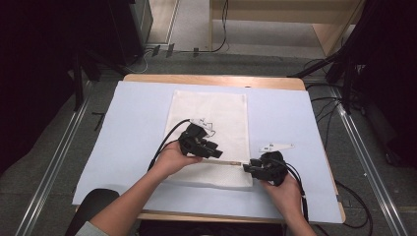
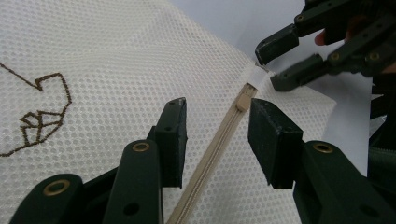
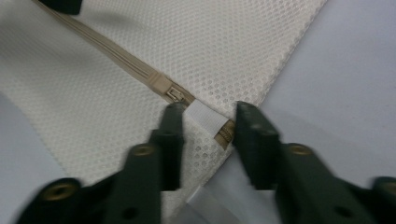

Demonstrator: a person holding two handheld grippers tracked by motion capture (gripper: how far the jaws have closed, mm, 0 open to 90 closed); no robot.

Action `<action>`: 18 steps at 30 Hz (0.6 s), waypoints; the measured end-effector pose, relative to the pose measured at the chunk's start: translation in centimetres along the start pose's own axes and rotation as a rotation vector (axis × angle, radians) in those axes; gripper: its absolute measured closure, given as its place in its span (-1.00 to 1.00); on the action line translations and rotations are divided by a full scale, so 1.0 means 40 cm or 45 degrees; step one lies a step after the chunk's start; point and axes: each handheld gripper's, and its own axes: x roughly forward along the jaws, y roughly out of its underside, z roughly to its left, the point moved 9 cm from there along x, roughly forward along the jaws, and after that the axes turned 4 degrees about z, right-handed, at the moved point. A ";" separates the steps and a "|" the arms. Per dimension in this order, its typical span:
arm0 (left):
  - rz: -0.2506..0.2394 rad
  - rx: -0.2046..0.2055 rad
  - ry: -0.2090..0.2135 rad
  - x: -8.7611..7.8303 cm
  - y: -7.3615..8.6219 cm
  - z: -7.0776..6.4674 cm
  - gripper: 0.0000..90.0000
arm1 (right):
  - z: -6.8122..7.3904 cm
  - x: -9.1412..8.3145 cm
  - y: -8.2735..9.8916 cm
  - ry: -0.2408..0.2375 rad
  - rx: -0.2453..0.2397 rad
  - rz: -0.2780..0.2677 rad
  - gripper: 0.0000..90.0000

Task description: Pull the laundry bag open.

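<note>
Positioning both grippers along zipper (image 2: 219,144) of mesh bag (image 1: 209,113) lying flat on worktop (image 1: 133,128) | left gripper (image 2: 217,135): fingers standing wide, straddling zipper, likely to pin the tape | right gripper (image 3: 205,123): fingers narrowing around white tab (image 3: 203,116) beside slider (image 3: 175,94), not yet gripping, probably to pull.

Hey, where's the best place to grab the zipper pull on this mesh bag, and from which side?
Grip the small slider at the bag's corner, coming from past that corner, where the right tongs already straddle the white tab. The zipper lies flat and closed, so pinch across the slider's narrow sides, probably low to the mesh.
</note>
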 end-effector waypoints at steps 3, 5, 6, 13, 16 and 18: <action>0.015 0.004 -0.004 0.007 0.002 -0.002 0.36 | 0.003 -0.008 -0.019 -0.036 0.049 -0.012 0.90; 0.021 0.006 0.001 0.012 0.003 -0.006 0.36 | 0.005 0.002 -0.018 -0.024 0.033 0.027 1.00; 0.023 0.011 -0.001 0.014 0.003 -0.007 0.37 | 0.006 0.007 -0.017 -0.025 0.037 0.037 1.00; 0.038 0.005 0.030 0.038 0.004 -0.019 0.44 | 0.001 0.032 -0.014 -0.031 0.044 0.097 1.00; 0.054 0.016 0.032 0.051 0.006 -0.027 0.46 | 0.003 0.036 -0.013 -0.025 0.034 0.104 1.00; 0.059 0.024 0.031 0.060 0.006 -0.033 0.48 | 0.002 0.037 -0.013 -0.024 0.029 0.106 1.00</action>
